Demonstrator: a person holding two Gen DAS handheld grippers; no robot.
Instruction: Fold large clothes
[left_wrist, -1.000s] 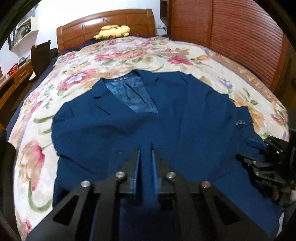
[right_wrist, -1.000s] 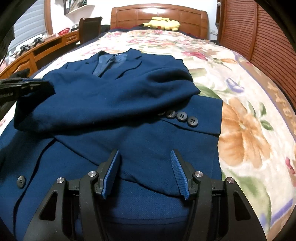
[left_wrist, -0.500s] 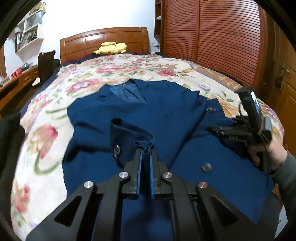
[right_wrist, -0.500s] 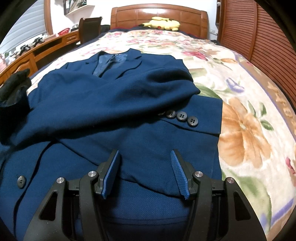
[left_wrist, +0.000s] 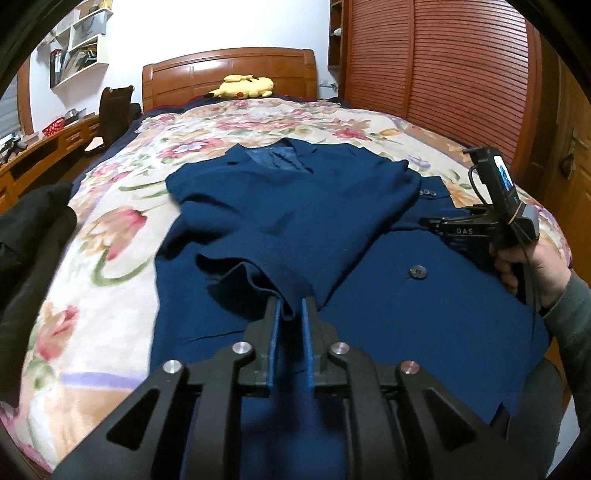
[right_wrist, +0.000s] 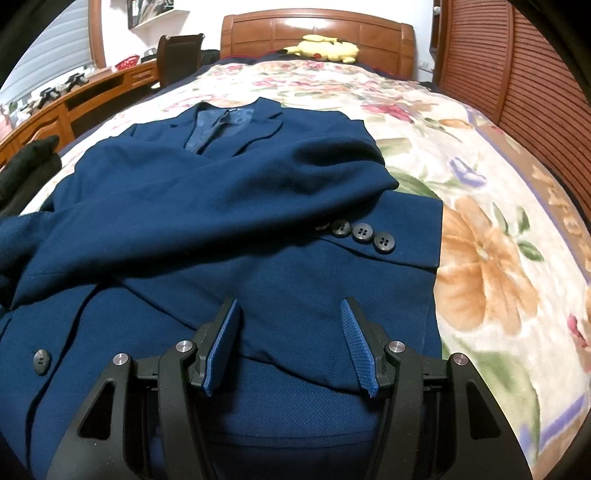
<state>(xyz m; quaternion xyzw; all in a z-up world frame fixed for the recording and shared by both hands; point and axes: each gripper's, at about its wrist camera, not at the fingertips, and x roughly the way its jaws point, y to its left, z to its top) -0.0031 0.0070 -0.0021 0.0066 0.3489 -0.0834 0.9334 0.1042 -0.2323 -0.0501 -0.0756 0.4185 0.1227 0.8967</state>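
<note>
A dark blue suit jacket (left_wrist: 295, 206) lies front up on the floral bedspread (left_wrist: 122, 229), collar toward the headboard. One sleeve (left_wrist: 258, 273) is folded across its chest. The cuff of that sleeve sits between the pads of my left gripper (left_wrist: 289, 306), whose jaws are opening while the cloth still fills the narrow gap. The other sleeve, with three buttons (right_wrist: 364, 234), lies across the jacket (right_wrist: 221, 206) on the right. My right gripper (right_wrist: 289, 302) hovers open over the jacket's lower right part with nothing between its fingers. It also shows in the left wrist view as the right gripper (left_wrist: 424, 221), held by a hand.
A yellow plush toy (left_wrist: 242, 86) lies by the wooden headboard (left_wrist: 229, 70). Slatted wooden wardrobe doors (left_wrist: 443, 74) run along the right of the bed. A desk and chair (left_wrist: 114, 110) stand to the left. Dark clothing (left_wrist: 33, 221) lies at the bed's left edge.
My left gripper has drawn the sleeve cuff across the jacket's front toward the left and brought it down low over the cloth. The right gripper has stayed still.
</note>
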